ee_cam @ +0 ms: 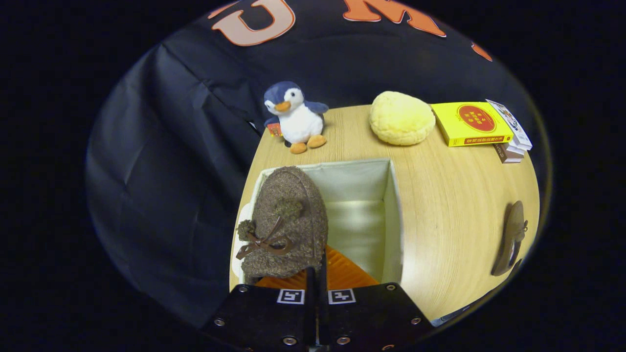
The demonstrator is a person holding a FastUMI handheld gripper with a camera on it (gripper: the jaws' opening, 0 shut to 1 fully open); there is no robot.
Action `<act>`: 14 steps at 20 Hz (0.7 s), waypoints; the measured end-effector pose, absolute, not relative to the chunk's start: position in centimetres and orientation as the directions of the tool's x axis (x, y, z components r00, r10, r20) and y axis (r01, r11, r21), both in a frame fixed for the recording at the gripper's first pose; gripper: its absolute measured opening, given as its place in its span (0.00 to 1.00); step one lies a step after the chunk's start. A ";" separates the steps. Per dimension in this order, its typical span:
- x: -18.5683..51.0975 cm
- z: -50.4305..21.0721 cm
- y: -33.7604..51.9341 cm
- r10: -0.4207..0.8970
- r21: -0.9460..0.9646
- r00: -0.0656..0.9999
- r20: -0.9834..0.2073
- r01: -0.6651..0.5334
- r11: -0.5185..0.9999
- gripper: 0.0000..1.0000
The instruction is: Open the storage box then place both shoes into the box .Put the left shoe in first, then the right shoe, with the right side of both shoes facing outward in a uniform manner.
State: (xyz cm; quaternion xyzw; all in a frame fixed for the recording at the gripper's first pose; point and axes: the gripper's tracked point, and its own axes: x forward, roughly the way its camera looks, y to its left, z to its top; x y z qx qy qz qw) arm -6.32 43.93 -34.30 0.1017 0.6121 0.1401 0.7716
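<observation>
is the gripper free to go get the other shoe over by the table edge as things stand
Probably not yet: the gripper looks shut on the brown shoe over the open storage box. Once released, bare table leads to the second shoe.

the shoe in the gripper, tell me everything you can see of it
The held shoe is a fuzzy olive-brown slipper-like shoe of woolly fabric, with a brown ribbon bow and two matching pom-poms. Its orange ribbed sole shows just ahead of the gripper, whose fingers are closed on its rear. It hangs over the left part of the open storage box, toe pointing away, overlapping the box's left rim.
</observation>
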 end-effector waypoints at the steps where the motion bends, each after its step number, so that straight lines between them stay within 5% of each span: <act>1: -6.5 -35.1 44.3 0.326 0.314 0.201 -0.924 -0.087 0.945 0.03; 10: -7.9 -41.6 46.6 0.242 0.240 0.107 -0.964 -0.037 0.970 0.09; 14: -9.4 -38.8 48.1 0.357 0.349 0.085 -0.930 -0.097 0.932 0.35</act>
